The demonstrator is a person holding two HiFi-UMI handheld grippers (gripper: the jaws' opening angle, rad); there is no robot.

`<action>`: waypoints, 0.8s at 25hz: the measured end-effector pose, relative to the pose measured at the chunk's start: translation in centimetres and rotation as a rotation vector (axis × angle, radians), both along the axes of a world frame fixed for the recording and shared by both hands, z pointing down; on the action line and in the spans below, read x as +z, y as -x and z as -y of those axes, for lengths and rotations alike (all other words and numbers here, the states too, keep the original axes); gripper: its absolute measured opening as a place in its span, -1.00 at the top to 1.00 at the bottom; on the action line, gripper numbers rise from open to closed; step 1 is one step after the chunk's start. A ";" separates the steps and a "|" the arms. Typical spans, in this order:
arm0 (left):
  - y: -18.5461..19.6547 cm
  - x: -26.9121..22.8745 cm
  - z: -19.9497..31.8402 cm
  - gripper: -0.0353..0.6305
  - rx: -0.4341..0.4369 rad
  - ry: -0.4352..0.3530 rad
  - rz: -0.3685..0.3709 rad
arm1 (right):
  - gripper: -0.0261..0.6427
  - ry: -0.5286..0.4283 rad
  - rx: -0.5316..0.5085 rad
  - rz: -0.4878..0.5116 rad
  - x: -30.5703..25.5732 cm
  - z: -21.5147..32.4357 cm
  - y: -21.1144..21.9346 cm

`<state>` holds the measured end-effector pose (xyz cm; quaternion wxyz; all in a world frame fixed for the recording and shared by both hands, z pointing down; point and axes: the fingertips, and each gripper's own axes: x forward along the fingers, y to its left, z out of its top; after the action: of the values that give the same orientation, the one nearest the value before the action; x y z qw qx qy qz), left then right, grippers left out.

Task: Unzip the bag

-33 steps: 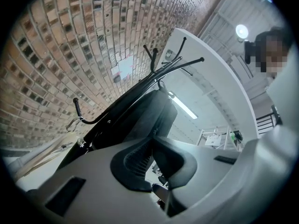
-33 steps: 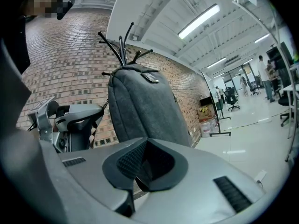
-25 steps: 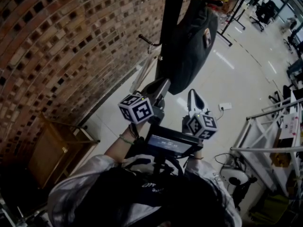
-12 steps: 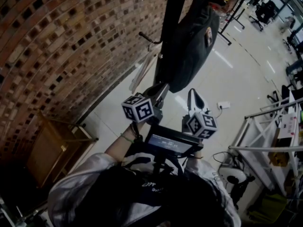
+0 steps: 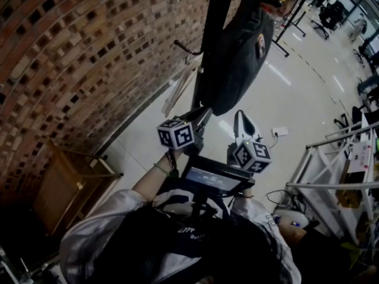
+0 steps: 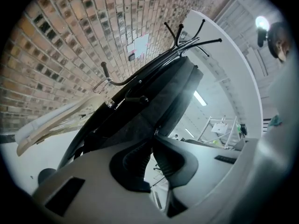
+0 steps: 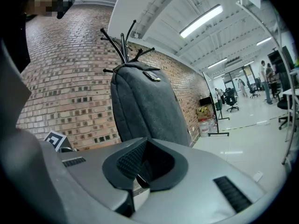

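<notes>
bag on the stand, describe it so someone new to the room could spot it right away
Beside the brick wall stands a black coat stand. The bag hangs from its top hooks: dark grey, long and bulky, unlike the thin pale item hanging lower beside it.

Bag [image 5: 237, 58], 12 o'clock in head view: charcoal, small pale patch. Stand [image 5: 212, 34]: black. Brick wall [image 5: 71, 70], 9 to 11 o'clock: red-brown, grid of dark gaps. Floor [image 5: 284, 93]: white. Left gripper [image 5: 203, 111], right gripper [image 5: 240, 118]: pale grey shells, black pads, white cubes with black squares. Cabinet [image 5: 65, 188], 8 o'clock: brown.
</notes>
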<state>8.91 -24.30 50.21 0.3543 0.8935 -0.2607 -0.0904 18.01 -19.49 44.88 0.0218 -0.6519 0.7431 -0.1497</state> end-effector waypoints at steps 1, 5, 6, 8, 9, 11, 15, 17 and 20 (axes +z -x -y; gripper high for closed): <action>0.0 0.0 0.0 0.82 0.000 0.003 -0.002 | 0.95 0.001 0.001 0.000 0.0 0.0 -0.1; 0.0 -0.4 0.2 0.81 0.011 0.009 -0.014 | 0.95 -0.002 0.006 0.003 -0.1 -0.1 -0.1; 0.1 -0.5 0.2 0.81 0.021 0.012 -0.019 | 0.95 -0.003 0.004 0.003 -0.1 -0.1 0.0; 0.3 -0.6 0.4 0.80 0.037 0.009 -0.002 | 0.95 -0.001 0.003 0.002 0.1 -0.1 0.0; 0.5 -0.6 0.4 0.80 0.038 0.003 0.020 | 0.95 0.000 0.003 0.001 0.0 0.0 0.0; 1.4 -0.4 0.4 0.80 0.025 -0.019 0.083 | 0.95 0.001 -0.005 0.001 0.2 0.0 0.3; 3.7 -0.3 0.4 0.80 -0.035 -0.079 0.200 | 0.95 0.004 -0.027 -0.015 0.3 0.5 0.8; 5.1 -0.7 0.7 0.80 -0.083 -0.106 0.232 | 0.95 0.006 -0.038 -0.027 0.4 0.9 1.1; 7.1 -1.5 1.4 0.80 -0.142 -0.134 0.267 | 0.95 0.007 -0.042 -0.036 0.9 1.3 1.5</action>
<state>1.82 -25.72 48.68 0.2487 0.8985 -0.3615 -0.0129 16.46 -20.78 45.78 0.0029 -0.6390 0.7562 -0.1411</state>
